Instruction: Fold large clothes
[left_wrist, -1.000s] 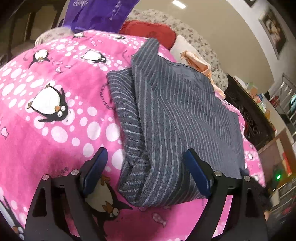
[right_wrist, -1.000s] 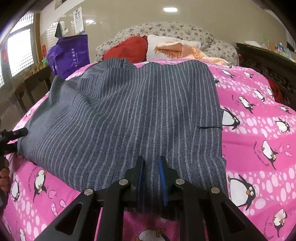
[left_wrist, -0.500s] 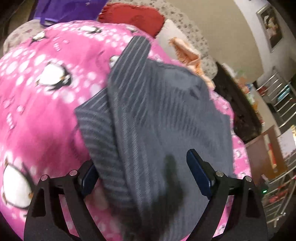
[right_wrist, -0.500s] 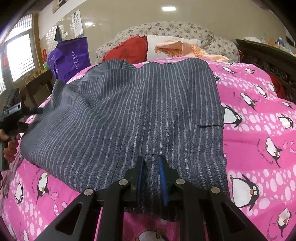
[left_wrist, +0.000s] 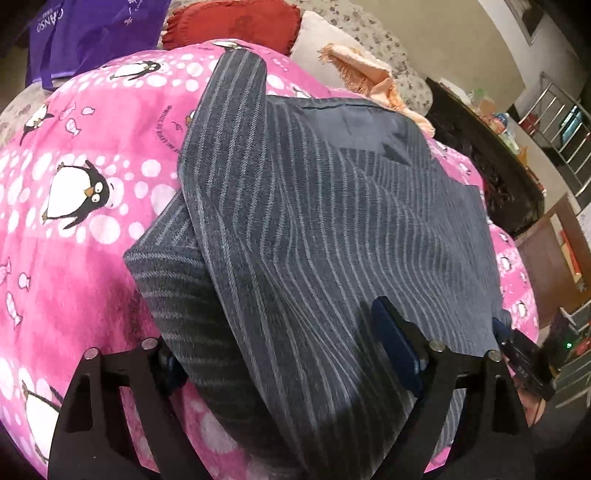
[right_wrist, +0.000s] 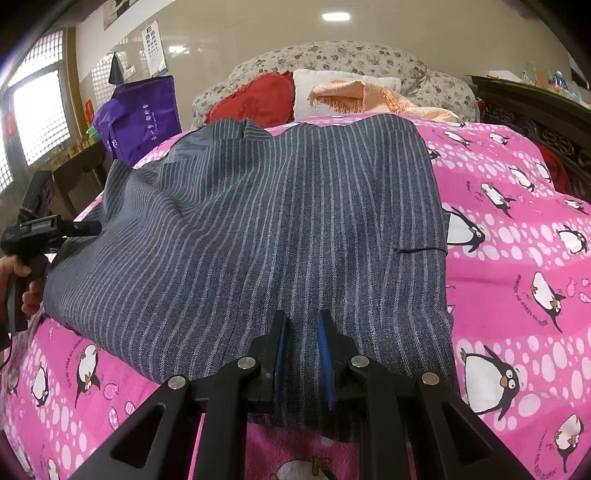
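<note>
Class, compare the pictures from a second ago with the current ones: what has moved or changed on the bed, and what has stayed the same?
The left tongs, open throughout, advanced over the striped garment, whose left edge now lies between the fingers. In the right wrist view they rose from the blanket to the garment's edge. The right tongs stayed nearly shut on the near hem; the garment's far side barely shifted.

Left claw (left_wrist: 284, 354) spread, right claw (right_wrist: 302, 356) pinched.
</note>
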